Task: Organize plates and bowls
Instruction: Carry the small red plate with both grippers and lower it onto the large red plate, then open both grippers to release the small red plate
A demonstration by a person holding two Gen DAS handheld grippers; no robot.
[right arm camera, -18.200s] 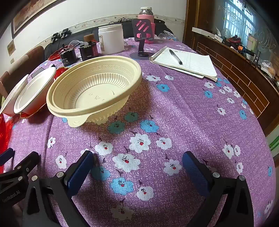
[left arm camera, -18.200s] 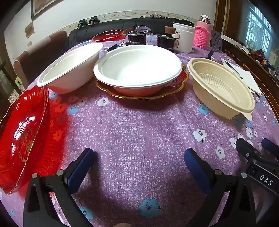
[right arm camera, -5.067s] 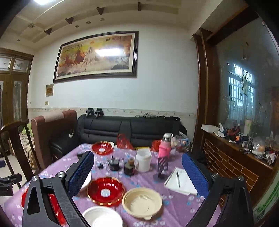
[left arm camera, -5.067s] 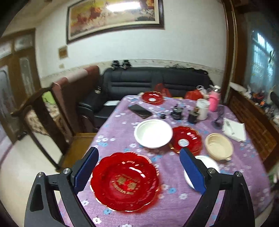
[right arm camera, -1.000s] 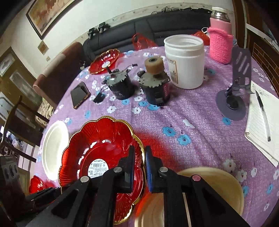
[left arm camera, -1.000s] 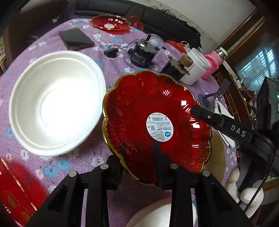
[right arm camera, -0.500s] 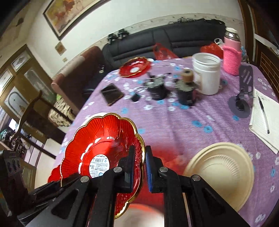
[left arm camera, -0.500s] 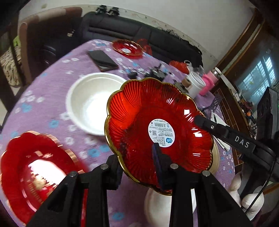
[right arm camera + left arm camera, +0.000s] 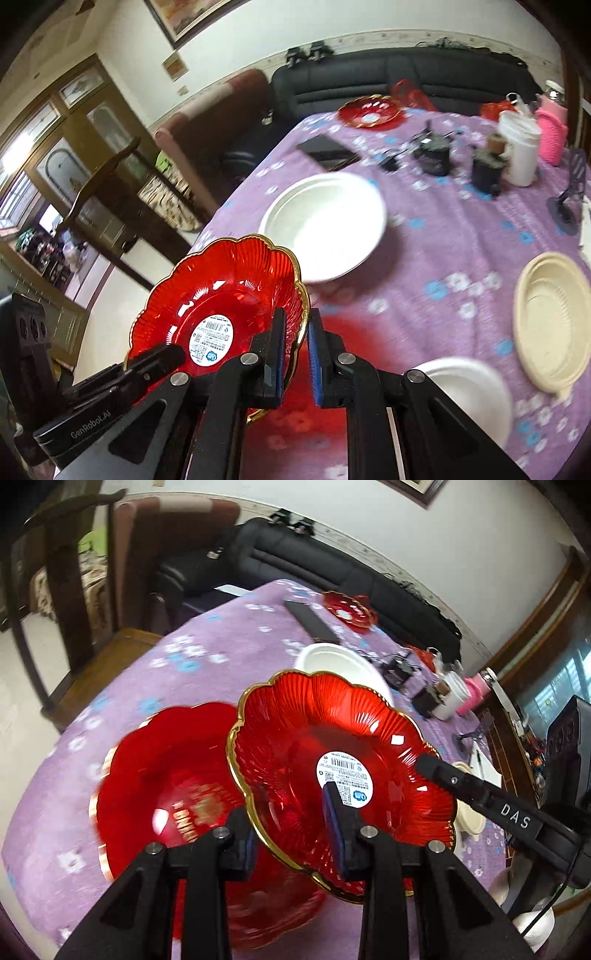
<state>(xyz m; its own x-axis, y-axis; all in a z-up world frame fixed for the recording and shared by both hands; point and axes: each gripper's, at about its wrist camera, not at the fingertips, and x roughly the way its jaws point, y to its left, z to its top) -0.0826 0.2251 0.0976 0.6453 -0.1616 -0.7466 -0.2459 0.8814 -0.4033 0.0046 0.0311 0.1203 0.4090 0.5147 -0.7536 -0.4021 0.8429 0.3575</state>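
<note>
Red plate [image 9: 332, 746] pinched at opposite rims by both tools, airborne.

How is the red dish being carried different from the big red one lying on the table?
The carried red dish is in the air, gripped at its rim by the left gripper and right gripper; the larger red dish lies on the tablecloth. The carried one has a white barcode sticker, the larger gold lettering. Both are scalloped and gold-rimmed.

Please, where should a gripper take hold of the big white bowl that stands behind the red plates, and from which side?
Grip the white bowl at its thin rim, one finger inside, one outside. It stands upright and open. I would come from above at the near edge, which looks free; a phone lies beyond the far side.
</note>
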